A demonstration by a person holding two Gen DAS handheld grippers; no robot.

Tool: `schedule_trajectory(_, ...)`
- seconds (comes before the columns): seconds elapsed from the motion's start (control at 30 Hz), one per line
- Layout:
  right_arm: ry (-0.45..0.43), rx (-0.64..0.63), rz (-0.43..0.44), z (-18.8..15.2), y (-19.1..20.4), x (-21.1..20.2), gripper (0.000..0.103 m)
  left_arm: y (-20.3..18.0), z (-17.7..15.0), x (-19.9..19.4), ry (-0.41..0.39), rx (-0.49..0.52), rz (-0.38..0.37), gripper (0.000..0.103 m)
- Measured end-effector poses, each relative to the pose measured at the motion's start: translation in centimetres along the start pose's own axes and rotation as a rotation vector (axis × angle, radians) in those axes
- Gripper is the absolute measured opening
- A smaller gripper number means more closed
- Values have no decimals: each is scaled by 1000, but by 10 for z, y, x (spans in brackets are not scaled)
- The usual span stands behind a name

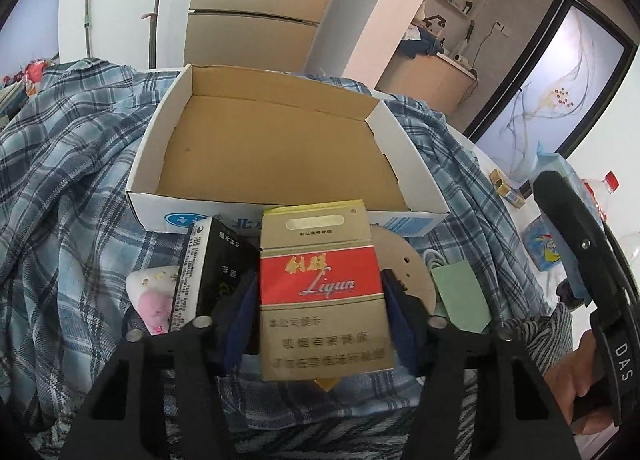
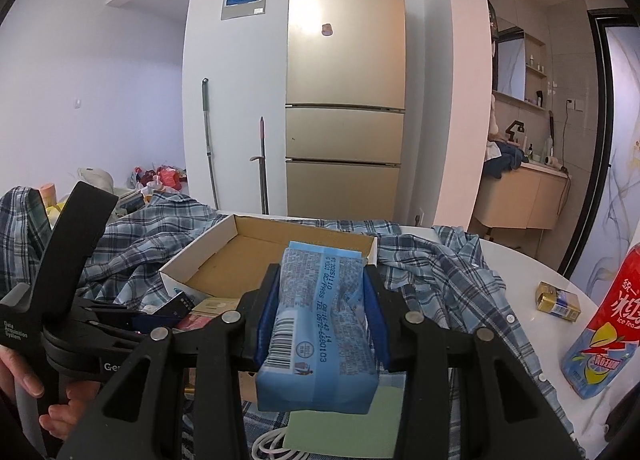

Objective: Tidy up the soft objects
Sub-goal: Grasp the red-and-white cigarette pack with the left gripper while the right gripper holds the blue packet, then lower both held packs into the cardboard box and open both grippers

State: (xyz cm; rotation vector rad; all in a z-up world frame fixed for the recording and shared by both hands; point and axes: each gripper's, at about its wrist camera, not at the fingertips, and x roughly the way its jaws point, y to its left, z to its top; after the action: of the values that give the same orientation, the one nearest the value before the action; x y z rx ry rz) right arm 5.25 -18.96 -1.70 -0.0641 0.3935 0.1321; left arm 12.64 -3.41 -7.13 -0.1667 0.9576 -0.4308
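While gripping, both tools point(image 1: 320, 300) point(image 2: 320, 312) tilted downward

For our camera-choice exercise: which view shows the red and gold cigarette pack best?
The left wrist view. The cigarette pack fills the centre, label facing the camera, between the left gripper's fingers. The right wrist view shows only a sliver of it, behind the left gripper and the tissue pack.

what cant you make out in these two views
- Left wrist view: the lower part of the black pack, behind the left claw.
- Left wrist view: the round board, mostly behind the red pack.
- Right wrist view: the near part of the box floor, behind the blue pack in the right claw.
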Motion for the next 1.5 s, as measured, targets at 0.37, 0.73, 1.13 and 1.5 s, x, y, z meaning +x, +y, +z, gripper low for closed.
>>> schedule_trajectory(0.37, -36, 12, -6, -1, -1, -5, 39, -37, -16, -43, -310, 194, 109, 58)
schedule_trajectory(0.73, -121, -1, -2, 1, 0, -20, 39, -61, -41, -99, -660, 294, 253, 59)
schedule_trajectory(1.13, -234, -32, -53, 25, 4, -48, 39, -63, -27, -139, -694, 283, 270, 58)
schedule_trajectory(1.5, -298, -30, -89, 113, 19, -81, 39, -96, 26, -193, -779, 289, 355, 59)
